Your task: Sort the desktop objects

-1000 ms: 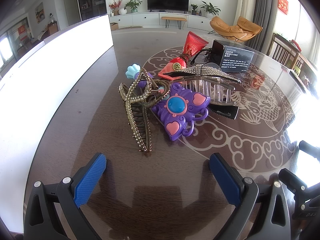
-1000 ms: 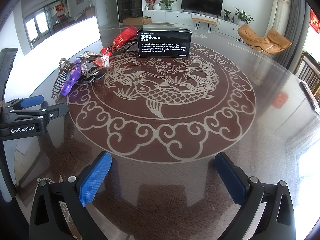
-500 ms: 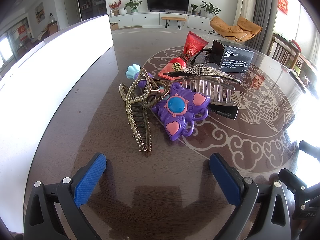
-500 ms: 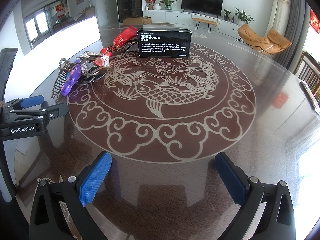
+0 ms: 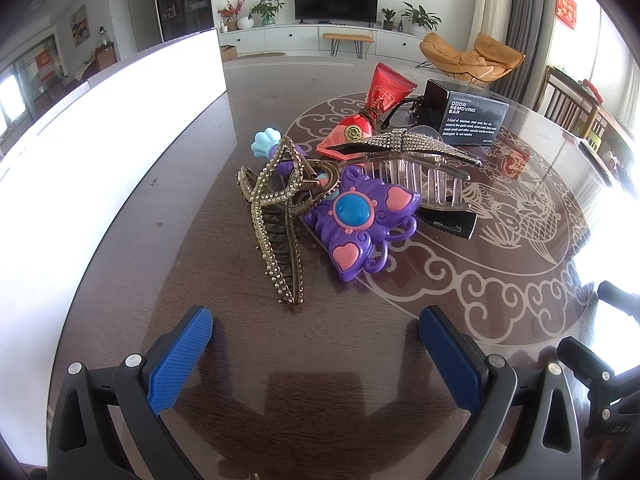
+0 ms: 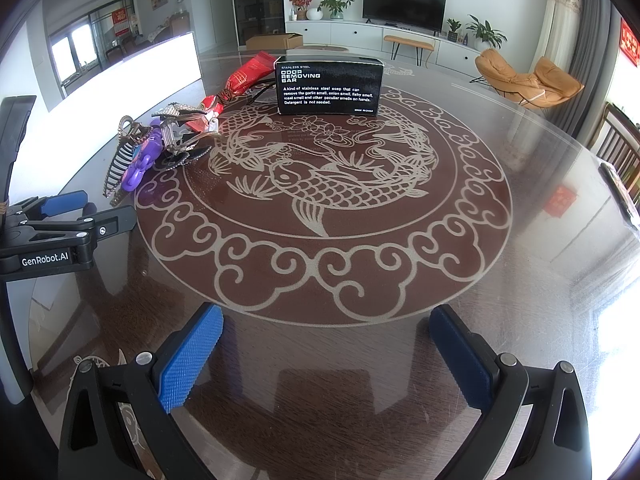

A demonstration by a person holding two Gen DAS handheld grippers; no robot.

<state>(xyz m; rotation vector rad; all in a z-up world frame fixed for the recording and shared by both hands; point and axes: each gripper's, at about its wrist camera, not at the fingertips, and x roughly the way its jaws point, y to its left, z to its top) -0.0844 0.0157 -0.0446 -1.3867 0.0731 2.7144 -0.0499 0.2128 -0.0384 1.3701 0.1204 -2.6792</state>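
A pile lies on the dark round table (image 5: 168, 240): a gold rhinestone hair claw (image 5: 276, 220), a purple butterfly toy (image 5: 356, 216), a clear rhinestone hair claw (image 5: 416, 168), a red tube (image 5: 376, 108), black glasses (image 5: 400, 110) and a black soap box (image 5: 468, 114). My left gripper (image 5: 316, 332) hovers open just short of the gold claw, holding nothing. My right gripper (image 6: 326, 336) is open over the table's fish pattern, far from the pile (image 6: 160, 148) and the box (image 6: 328, 86).
A bright white panel (image 5: 100, 128) runs along the table's left edge. The left gripper's body (image 6: 60, 232) shows at the left of the right wrist view. Wooden chairs (image 6: 620, 148) stand at the table's right side.
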